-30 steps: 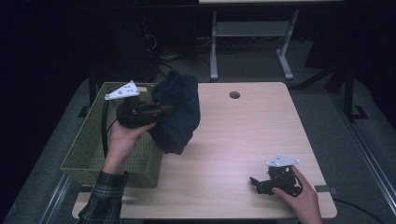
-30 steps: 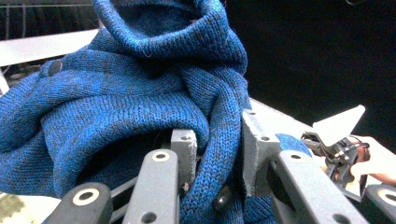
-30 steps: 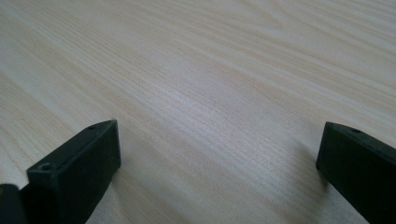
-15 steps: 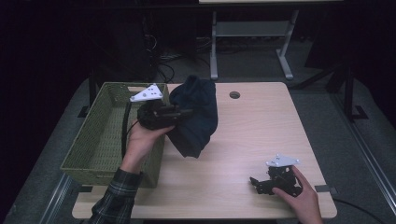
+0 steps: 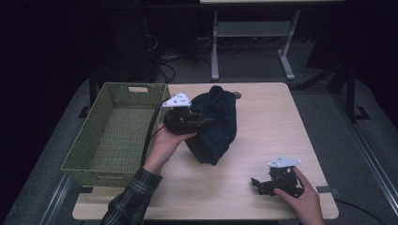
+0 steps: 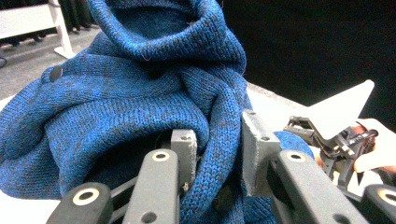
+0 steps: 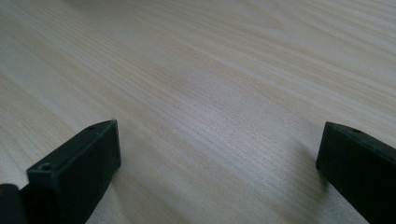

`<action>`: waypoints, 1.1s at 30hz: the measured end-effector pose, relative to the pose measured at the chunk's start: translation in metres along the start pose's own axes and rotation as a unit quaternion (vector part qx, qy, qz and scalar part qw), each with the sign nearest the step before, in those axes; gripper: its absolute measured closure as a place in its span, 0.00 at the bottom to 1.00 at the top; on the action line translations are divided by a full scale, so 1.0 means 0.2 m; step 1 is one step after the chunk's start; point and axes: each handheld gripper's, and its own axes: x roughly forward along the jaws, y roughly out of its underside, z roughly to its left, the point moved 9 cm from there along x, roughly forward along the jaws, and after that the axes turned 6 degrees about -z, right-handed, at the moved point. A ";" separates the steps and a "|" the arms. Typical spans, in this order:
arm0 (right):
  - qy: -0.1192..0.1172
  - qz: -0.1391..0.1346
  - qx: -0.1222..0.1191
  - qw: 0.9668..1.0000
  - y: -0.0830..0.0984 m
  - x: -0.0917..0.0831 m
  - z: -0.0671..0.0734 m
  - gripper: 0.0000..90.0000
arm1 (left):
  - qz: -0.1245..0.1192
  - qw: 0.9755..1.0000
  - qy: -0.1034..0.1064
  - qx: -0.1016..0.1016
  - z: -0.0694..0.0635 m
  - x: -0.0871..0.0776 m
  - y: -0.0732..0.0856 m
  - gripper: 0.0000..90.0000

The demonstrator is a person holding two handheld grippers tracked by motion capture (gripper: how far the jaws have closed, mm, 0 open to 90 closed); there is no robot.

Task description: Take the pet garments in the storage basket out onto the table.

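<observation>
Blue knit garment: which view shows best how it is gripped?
The left gripper view. There the blue knit garment bunches between the left gripper, whose pads pinch a fold. The high view shows the garment whole, dark, hanging over the table beside the basket. The right gripper view shows bare tabletop between open jaws.

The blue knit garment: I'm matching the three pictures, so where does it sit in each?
High view: blue knit garment at centre, right of the basket.
Left gripper view: bunched across the left and middle, pinched between the jaws.
Right gripper view: not in it.
Shared landmark: the wooden table.
</observation>
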 end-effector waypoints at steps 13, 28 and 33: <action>0.000 -0.002 -0.002 1.000 0.00 0.00 0.00 0.00 | 0.023 0.999 0.027 -0.004 -0.04 0.25 0.12 0.77; 0.000 0.000 -0.002 1.000 0.00 0.00 0.00 0.00 | 0.065 0.997 0.036 0.015 -0.06 0.46 0.26 0.77; 0.000 0.000 -0.002 1.000 0.00 0.00 0.00 0.00 | 0.077 0.996 0.037 0.018 -0.07 0.53 0.30 0.77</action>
